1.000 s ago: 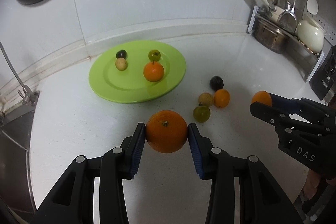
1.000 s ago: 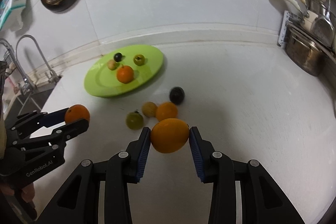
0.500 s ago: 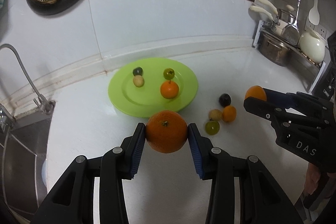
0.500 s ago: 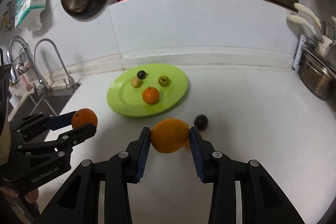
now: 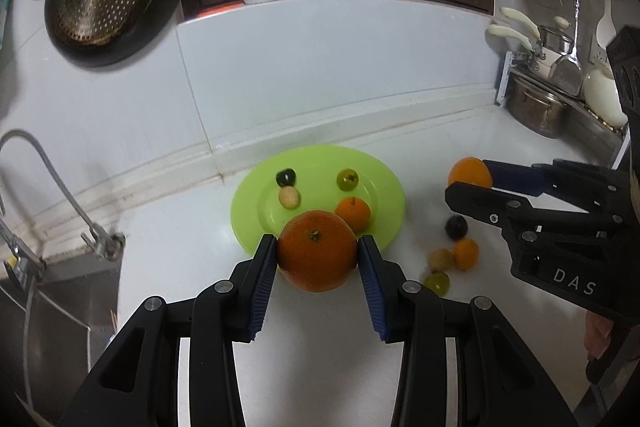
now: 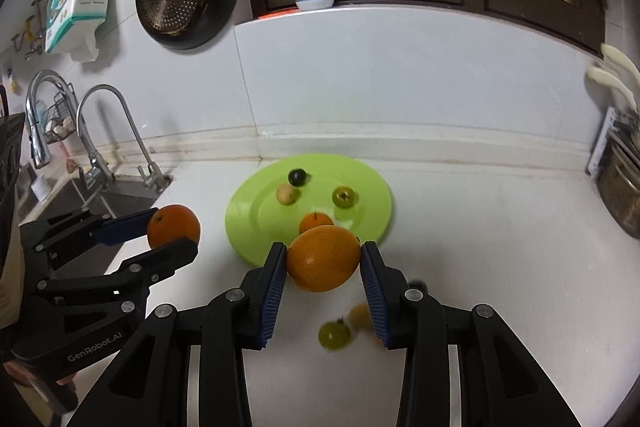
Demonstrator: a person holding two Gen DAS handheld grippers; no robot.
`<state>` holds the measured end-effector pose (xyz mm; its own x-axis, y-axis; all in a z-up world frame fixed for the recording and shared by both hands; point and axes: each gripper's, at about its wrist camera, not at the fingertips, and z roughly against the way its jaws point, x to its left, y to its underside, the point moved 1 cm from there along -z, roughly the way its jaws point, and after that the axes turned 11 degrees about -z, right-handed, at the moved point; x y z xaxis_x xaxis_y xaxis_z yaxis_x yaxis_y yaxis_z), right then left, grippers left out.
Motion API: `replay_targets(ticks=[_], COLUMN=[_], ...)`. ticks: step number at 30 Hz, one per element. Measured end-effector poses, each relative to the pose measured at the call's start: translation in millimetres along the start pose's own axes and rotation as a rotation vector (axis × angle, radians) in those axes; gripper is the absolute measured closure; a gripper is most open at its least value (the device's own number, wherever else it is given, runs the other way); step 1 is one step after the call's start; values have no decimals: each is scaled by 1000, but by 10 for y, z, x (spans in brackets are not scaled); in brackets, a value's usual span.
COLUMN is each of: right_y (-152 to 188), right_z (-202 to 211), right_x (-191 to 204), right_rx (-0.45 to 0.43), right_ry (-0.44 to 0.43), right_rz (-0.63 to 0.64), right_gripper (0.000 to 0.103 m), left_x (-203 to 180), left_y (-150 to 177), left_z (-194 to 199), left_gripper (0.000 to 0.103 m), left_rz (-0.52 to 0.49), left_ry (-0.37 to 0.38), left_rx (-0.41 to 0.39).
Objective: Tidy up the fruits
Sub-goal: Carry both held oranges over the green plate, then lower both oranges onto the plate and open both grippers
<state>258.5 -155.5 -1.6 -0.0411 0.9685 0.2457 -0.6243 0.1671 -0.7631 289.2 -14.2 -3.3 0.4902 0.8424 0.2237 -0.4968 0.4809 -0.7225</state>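
Each gripper is closed on an orange — the left gripper (image 5: 317, 259) on a darker orange (image 5: 317, 255), the right gripper (image 6: 323, 269) on a paler orange (image 6: 324, 258) — firm, round, likely prone to roll, gripped across the middle, with the plate (image 5: 384, 227) just ahead.

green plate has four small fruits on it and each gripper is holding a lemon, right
Not quite: each gripper holds an orange, not a lemon. The left wrist view shows one orange between the left fingers and another in the right gripper. The green plate does hold four small fruits.
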Motion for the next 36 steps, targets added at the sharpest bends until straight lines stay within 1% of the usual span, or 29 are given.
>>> replay_targets(ticks=[3,7,9,12,15,21,30,34,36], right_y=[-111,-242,-318,-391,-462,-584,-645,-643,-636], right_z=[-81,-220,-320,-446,-602,-902,-1302,-1457,-1521], right_x=[38,66,62,83,61,74,118,118,112], right_rx=[-5,1,13,16,42,78,145,173,184], right_ry=[-10,-26,-45,-34,-57,-57,-38,-37,-34], right_rz=[19,31,22,29,7,14,56,61,63], right_gripper=[64,64,64,64,64,64,64,64,64], left_x=[53,127,186,283,360,506,661,697,701], left_y=[-54,-126,-157,-197,-243,-303,-338,-313,-295], left_z=[-80,-202,-277,-392,-501,-740,-1089,-1255,-1317], left_gripper=[62,62,62,62,62,62,62,62,62], left_rz=[-15,-22,-14,3,-2,-7,14,28,26], left_ry=[-10,-5,8,16,16,37,50,78,80], left_rx=[0,8,12,27,36,51,96,131,141])
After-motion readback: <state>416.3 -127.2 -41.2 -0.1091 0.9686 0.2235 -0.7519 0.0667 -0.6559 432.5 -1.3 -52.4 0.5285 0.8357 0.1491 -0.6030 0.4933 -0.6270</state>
